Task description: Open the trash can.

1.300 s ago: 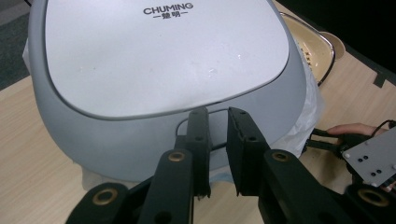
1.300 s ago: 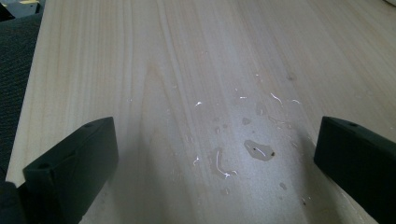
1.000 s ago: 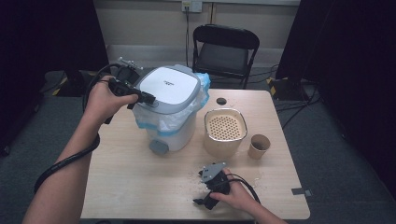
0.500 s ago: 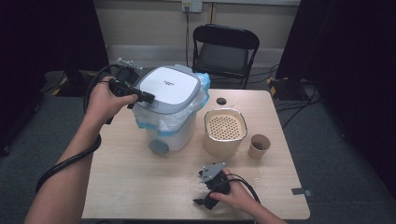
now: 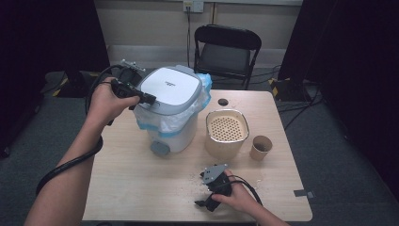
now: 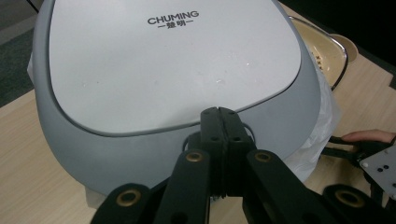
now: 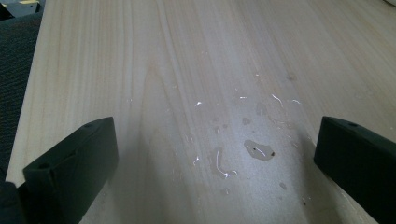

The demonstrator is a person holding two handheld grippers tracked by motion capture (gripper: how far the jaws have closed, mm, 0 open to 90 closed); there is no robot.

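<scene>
**Left gripper closed at bin lid; right gripper idle on table**

Nearest the person, the right gripper [image 5: 212,190] rests low on the table [image 5: 141,188], close to the front edge. In the right gripper view its jaws stand wide apart with nothing between them, over bare wood marked with small wet spots [image 7: 259,150]. The right hand wraps the body of the tool, wrist flat, pointing across the table to the person's left.

Beyond it, right of centre, stand a perforated tan pot [image 5: 227,132] and, just beside it, a small brown cup [image 5: 260,147].

At mid-table, left of centre, stands the bin [image 5: 171,110], white-bodied with a grey-rimmed white lid [image 6: 173,60] and a thin plastic liner [image 5: 160,123] bunched under the rim. Judgement: the shell is rigid moulded plastic, probably light for its bulk and apt to slide or tip if pushed high up; the lid surface is smooth and offers little friction. The liner is soft and tears easily. The grey front lip of the lid looks the soundest place to grip.

The left gripper [image 5: 141,97] is at that lip, jaws pressed together, tips on the edge of the lid. I cannot tell whether anything is pinched. The left arm is extended, forearm raised, the hand gripping from the side.

Farthest, a folding chair [image 5: 226,52] stands behind the table.
</scene>
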